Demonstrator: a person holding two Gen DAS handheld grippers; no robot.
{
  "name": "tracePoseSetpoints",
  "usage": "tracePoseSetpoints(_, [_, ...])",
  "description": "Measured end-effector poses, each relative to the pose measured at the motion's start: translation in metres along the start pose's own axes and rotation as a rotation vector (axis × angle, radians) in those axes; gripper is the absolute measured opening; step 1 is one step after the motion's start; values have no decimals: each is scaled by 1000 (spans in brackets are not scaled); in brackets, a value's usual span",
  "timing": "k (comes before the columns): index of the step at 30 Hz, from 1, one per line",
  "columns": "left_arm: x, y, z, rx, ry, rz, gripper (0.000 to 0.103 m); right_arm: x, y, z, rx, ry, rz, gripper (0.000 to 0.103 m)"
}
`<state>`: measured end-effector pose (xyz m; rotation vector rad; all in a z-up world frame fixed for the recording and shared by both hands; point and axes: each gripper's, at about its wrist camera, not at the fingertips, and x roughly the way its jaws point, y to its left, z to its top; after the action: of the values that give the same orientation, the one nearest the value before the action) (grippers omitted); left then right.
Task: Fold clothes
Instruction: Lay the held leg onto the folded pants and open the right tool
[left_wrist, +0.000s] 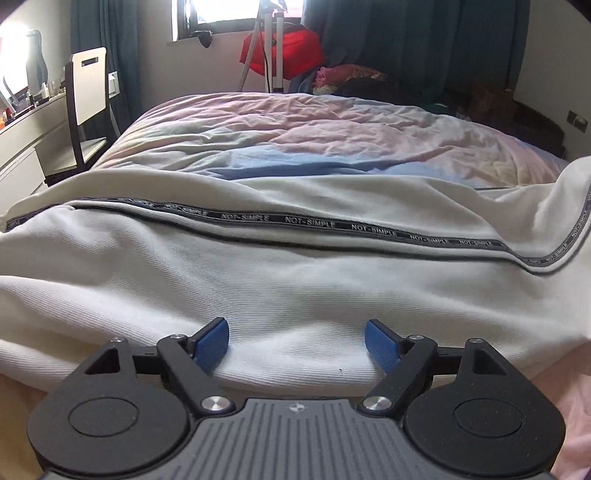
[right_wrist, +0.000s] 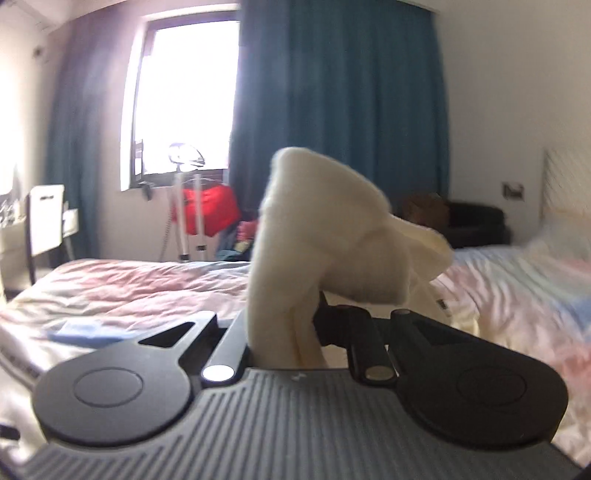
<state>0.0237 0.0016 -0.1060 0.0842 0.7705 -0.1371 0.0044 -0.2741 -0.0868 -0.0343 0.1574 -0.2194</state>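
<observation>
A white garment (left_wrist: 258, 273) with a black "NOT-SIMPLE" tape stripe (left_wrist: 306, 221) lies spread across the near part of the bed in the left wrist view. My left gripper (left_wrist: 295, 341) is open, its blue pads (left_wrist: 212, 341) resting on the garment's near edge, holding nothing. My right gripper (right_wrist: 295, 317) is shut on a bunched part of the white garment (right_wrist: 325, 221), lifted above the bed; its fingertips are hidden by the cloth.
The bed has a pink and blue crumpled cover (left_wrist: 314, 140). A white chair (left_wrist: 86, 107) and desk stand at the left. A red bag (left_wrist: 284, 48) on a stand sits by the window, with teal curtains (right_wrist: 340, 103) and a clothes pile (left_wrist: 347, 79) behind.
</observation>
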Motion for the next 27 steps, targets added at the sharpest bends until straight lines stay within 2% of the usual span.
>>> tracePoseSetpoints(3, [-29, 11, 8, -6, -99, 45, 85, -20, 77, -9, -255, -39, 113, 12])
tracePoseSetpoints(7, [-69, 33, 17, -58, -240, 61, 92, -32, 156, -51, -558, 2, 276, 11])
tracePoseSetpoints(10, [-87, 45, 21, -82, -298, 45, 93, -35, 191, -86, -682, 115, 368, 11])
tracePoseSetpoints(12, [-95, 52, 25, -101, -319, 31, 93, -38, 201, -100, -736, 119, 375, 11])
tracePoseSetpoints(14, [-100, 59, 27, -132, -330, 2, 93, -40, 203, -95, -720, 97, 359, 11])
tracePoseSetpoints(18, [-102, 70, 27, -176, -332, -51, 94, -40, 212, -73, -599, 96, 351, 11])
tracePoseSetpoints(22, [-96, 77, 26, -198, -311, -67, 94, -44, 242, -91, -636, 130, 360, 12])
tracePoseSetpoints(24, [-94, 80, 25, -209, -300, -74, 94, -45, 245, -95, -650, 124, 361, 12])
tracePoseSetpoints(27, [-91, 81, 25, -215, -290, -84, 94, -49, 232, -79, -571, 138, 389, 17])
